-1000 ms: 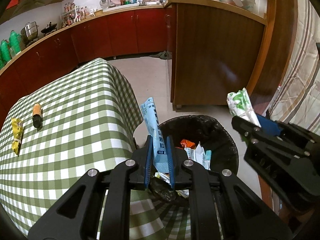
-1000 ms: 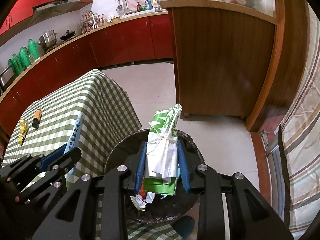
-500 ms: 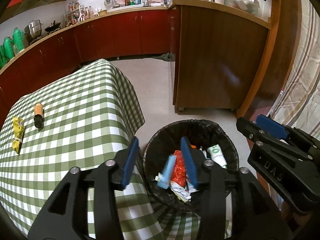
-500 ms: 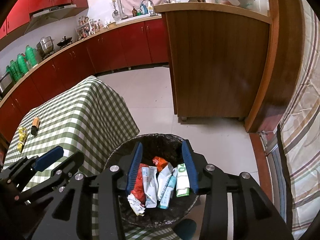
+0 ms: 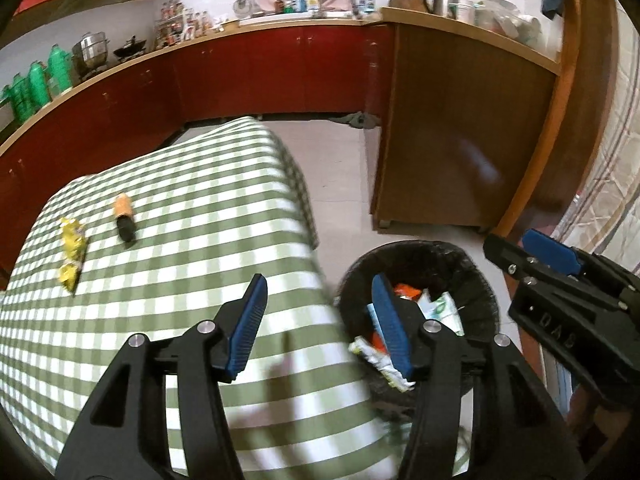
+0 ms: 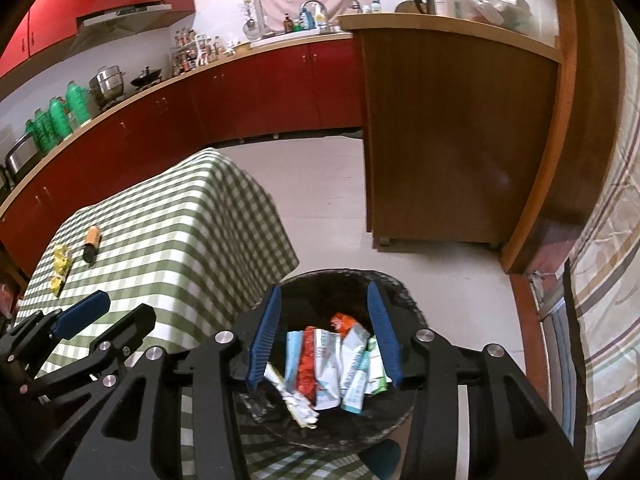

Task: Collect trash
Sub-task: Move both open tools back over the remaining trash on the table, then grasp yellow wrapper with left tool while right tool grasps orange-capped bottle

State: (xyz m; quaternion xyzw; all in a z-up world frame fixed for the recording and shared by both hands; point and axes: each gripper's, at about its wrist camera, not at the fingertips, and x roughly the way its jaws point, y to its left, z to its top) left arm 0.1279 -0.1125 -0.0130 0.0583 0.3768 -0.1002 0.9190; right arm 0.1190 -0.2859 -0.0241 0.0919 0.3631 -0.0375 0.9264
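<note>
A black-lined trash bin on the floor beside the table holds several wrappers; it also shows in the left wrist view as the bin. My right gripper hangs open and empty directly above it. My left gripper is open and empty over the corner of the green checked table, next to the bin. On the far left of the table lie a yellow wrapper and an orange-and-black tube. Both reappear small in the right wrist view: yellow wrapper, tube.
A wooden counter cabinet stands behind the bin. Red kitchen cabinets curve along the back wall. A striped curtain hangs at the right. Bare tiled floor lies between table and cabinet.
Both grippers opened and dropped their wrappers into the bin, the blue one from the left, the green-white one from the right. The left gripper has since swung left over the table.
</note>
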